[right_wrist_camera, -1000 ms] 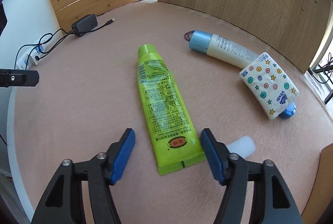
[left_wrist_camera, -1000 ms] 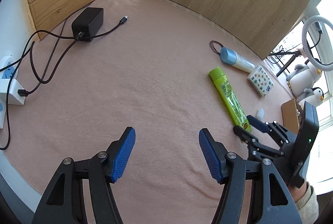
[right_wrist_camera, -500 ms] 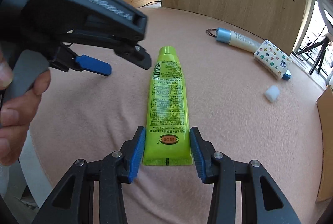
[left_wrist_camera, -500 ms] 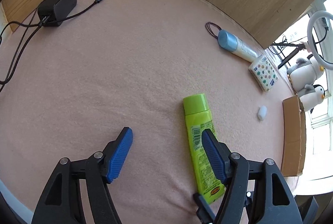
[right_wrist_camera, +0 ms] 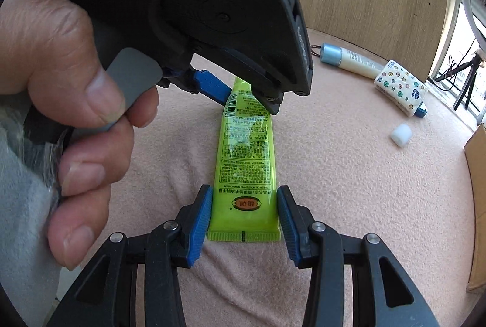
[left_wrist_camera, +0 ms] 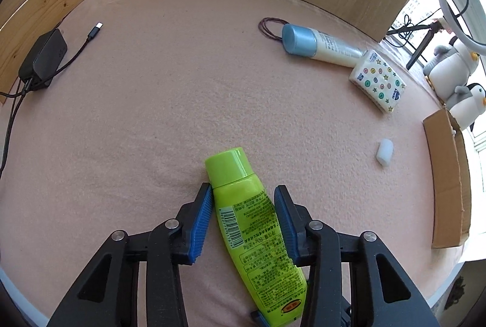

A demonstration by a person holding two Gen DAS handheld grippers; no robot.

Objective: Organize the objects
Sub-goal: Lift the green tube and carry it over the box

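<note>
A lime-green tube [left_wrist_camera: 252, 223] lies on the pink cloth, cap pointing away. My left gripper [left_wrist_camera: 244, 199] straddles the tube just below the cap, its jaws narrowed, the left pad [left_wrist_camera: 203, 214] touching and a small gap on the right. In the right wrist view the same tube [right_wrist_camera: 244, 163] lies lengthwise; my right gripper [right_wrist_camera: 244, 205] is closed on its flat crimped end, both pads against its edges. The left gripper's body and the hand holding it [right_wrist_camera: 91, 78] fill the upper left of that view.
A blue-capped cream bottle [left_wrist_camera: 316, 44] with a hair tie [left_wrist_camera: 270, 26], a star-patterned tissue pack [left_wrist_camera: 378, 81] and a small white cylinder [left_wrist_camera: 385, 152] lie at the right. A cardboard box [left_wrist_camera: 446, 184] stands at the right edge. A black charger [left_wrist_camera: 42, 59] and cable lie at the far left.
My left gripper swung over the green tube and narrowed around its cap end. My right gripper closed on the tube's crimped end.
</note>
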